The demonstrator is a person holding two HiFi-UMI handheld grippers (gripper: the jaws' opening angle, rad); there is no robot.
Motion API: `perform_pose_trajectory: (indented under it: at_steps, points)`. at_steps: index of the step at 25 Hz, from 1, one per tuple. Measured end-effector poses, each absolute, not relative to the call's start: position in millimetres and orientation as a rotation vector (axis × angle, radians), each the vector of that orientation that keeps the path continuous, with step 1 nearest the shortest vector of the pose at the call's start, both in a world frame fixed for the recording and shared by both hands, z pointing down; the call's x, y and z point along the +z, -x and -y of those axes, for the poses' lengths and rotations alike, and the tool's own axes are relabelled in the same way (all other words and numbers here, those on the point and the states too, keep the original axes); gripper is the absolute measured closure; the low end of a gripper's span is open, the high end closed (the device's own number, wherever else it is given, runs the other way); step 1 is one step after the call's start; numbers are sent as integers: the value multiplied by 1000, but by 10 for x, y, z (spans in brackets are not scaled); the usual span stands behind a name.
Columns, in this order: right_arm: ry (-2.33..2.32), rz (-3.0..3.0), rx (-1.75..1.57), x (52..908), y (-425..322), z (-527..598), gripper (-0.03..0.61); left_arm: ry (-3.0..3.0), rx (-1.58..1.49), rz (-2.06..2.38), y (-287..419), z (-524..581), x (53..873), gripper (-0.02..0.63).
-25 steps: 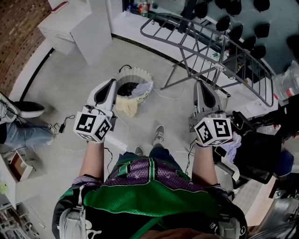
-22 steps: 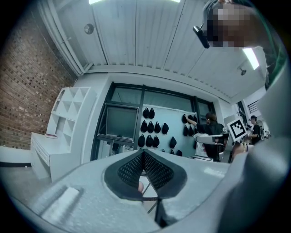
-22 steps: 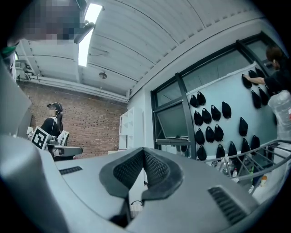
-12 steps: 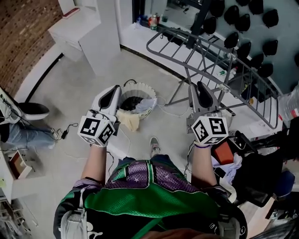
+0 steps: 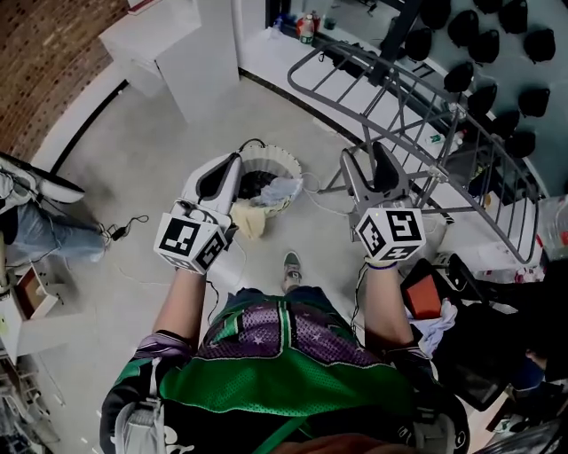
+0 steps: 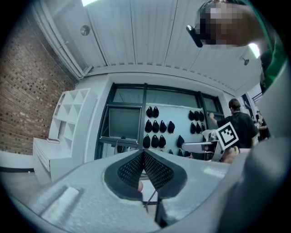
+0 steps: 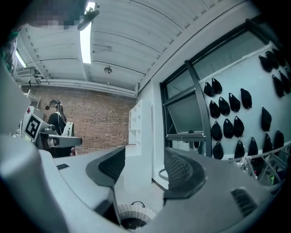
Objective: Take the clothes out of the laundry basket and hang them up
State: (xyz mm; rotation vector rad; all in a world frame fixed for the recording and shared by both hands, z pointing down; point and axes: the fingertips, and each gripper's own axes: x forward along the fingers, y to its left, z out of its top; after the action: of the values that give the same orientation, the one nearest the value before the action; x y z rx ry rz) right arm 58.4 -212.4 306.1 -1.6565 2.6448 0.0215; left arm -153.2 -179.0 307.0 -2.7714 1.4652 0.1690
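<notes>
A white laundry basket (image 5: 282, 165) stands on the floor ahead of me, holding dark and pale blue clothes (image 5: 277, 189). A cream cloth (image 5: 251, 220) hangs over its near rim. My left gripper (image 5: 233, 162) hovers at the basket's left edge, its jaws shut with nothing in them; in the left gripper view the left gripper (image 6: 143, 158) shows its pads pressed together. My right gripper (image 5: 366, 165) is held to the right of the basket, in front of the grey drying rack (image 5: 417, 97). Its jaws have just been opening and nothing is between them. The basket (image 7: 133, 215) shows low between the right gripper (image 7: 143, 169) jaws.
A white shelf unit (image 5: 177, 44) stands at the back left. A seated person's legs (image 5: 40, 232) and a cable (image 5: 124, 232) are at the left. Bottles (image 5: 306, 22) sit behind the rack. Dark items (image 5: 497, 53) hang on the wall. A cluttered stand with a red object (image 5: 424, 297) is at my right.
The right gripper's jaws have gone from shut to wide open. Both hands have shifted toward the basket, and the right one has come leftward, nearer to it.
</notes>
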Motion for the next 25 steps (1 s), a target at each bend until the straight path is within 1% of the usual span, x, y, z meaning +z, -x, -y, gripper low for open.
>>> perform_pose_trajectory:
  at_steps: [5, 11, 16, 25]
  points:
    - [1625, -2741, -82, 3610, -481, 2333, 324, 2766, 93, -1495, 1510, 1940, 3320, 597]
    - [1612, -2819, -203, 4268, -263, 2434, 324, 2784, 51, -1565, 1733, 2063, 3689, 597]
    - [1674, -2813, -300, 4842, -224, 2400, 324, 2789, -6, -1559, 1867, 2096, 4046, 597]
    - [1771, -2811, -406, 6292, -272, 2437, 325, 2810, -36, -1514, 1959, 2187, 5038, 597]
